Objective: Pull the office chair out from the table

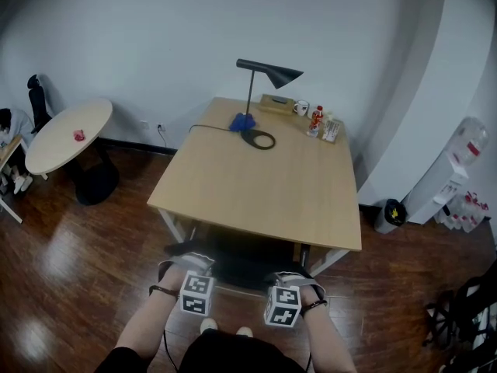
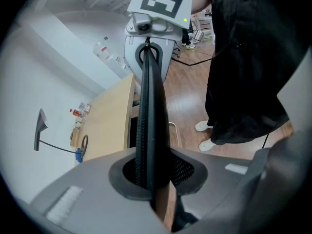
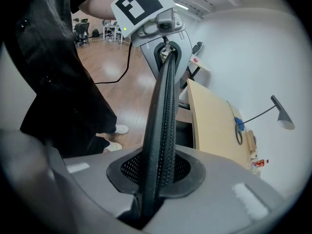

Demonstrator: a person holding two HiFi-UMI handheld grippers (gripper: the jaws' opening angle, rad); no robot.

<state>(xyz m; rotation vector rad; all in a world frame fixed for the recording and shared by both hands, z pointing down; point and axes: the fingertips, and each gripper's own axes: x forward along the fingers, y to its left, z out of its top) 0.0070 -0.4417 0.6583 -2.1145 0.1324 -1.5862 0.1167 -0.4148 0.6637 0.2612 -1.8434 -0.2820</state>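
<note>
The black office chair (image 1: 242, 264) is tucked under the near edge of the wooden table (image 1: 311, 208). Both grippers hold the top edge of its mesh back. My left gripper (image 1: 185, 266) is shut on the left part of that edge, and the black rim (image 2: 148, 106) runs up between its grey jaws (image 2: 152, 182). My right gripper (image 1: 295, 275) is shut on the right part, with the mesh rim (image 3: 163, 121) pinched between its jaws (image 3: 155, 182). Each gripper view shows the other gripper clamped farther along the same rim. The seat is mostly hidden under the table.
On the table's far side stand a black desk lamp (image 1: 260, 76), a blue item, a mug and small bottles (image 1: 318, 121). A round table (image 1: 66, 134) stands at the left. A bin (image 1: 390, 214) and water bottles (image 1: 468, 144) are at the right. The person's feet (image 1: 225, 329) are just behind the chair.
</note>
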